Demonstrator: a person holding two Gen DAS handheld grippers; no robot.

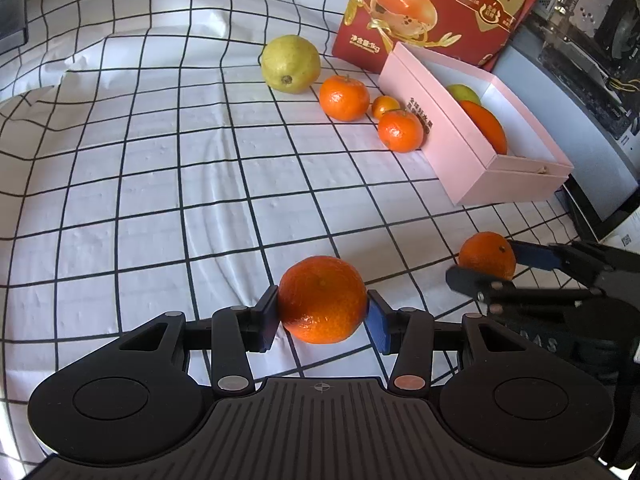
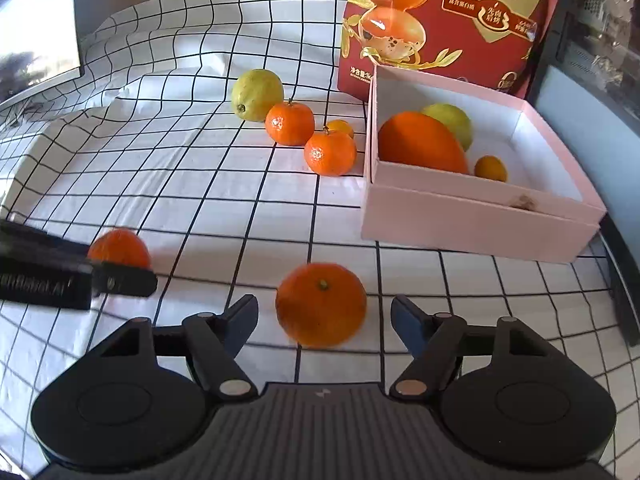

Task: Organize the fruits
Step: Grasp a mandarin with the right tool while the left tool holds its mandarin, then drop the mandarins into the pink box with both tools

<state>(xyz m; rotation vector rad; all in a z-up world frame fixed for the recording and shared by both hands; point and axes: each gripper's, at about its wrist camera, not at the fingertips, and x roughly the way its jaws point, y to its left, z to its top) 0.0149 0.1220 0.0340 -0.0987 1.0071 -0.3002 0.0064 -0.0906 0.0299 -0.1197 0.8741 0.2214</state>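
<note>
Mandarin (image 2: 321,305) sits dead centre between my right gripper (image 2: 324,320) jaws, both pads just clear of it, nothing gripped. My left gripper (image 1: 322,316) is clamped on another mandarin (image 1: 322,299); pink box (image 2: 480,220) lies beyond, up-right of both.

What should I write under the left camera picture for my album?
Left gripper squeezes a mandarin near the pink box.

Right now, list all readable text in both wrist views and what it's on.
"蛋": large gold character on the red printed fruit bag.
"净含量:1kg": small white line at that bag's lower left.
Badge text on the bag: too small to read.
Print on the pink cardboard box wall: blurred.
Lettering on the left gripper body: blurred.
</note>
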